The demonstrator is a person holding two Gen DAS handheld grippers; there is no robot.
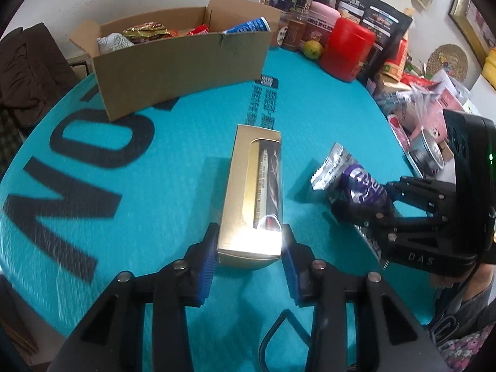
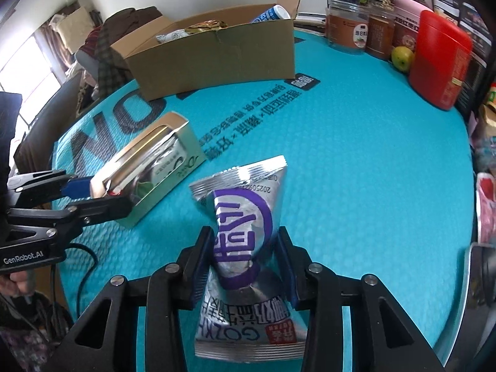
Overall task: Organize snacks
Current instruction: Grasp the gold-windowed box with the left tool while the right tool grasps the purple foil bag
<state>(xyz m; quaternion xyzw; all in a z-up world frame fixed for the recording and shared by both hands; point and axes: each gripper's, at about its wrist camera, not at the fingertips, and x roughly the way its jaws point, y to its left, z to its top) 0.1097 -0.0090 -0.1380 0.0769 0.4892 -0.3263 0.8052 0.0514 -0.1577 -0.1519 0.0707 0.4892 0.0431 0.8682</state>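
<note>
A long gold box with a clear window (image 1: 251,192) lies on the teal mat (image 1: 139,201). My left gripper (image 1: 248,248) is shut on its near end, blue pads pressed to both sides. Seen from the right wrist, the same gold box (image 2: 155,167) is pinched by the left gripper (image 2: 93,192). To its right, a silver and purple snack packet (image 2: 241,217) is squeezed at its waist, with my right gripper (image 2: 245,248) shut on it. That snack packet (image 1: 341,170) also shows in the left wrist view. An open cardboard box (image 1: 173,65) at the back holds several snacks.
Along the back right edge stand a red canister (image 1: 347,49), a green fruit (image 1: 311,49), several jars (image 2: 347,31) and black bags (image 1: 378,21). Loose packets and a metal tin (image 1: 427,152) crowd the right side. Dark clothes lie beyond the left edge.
</note>
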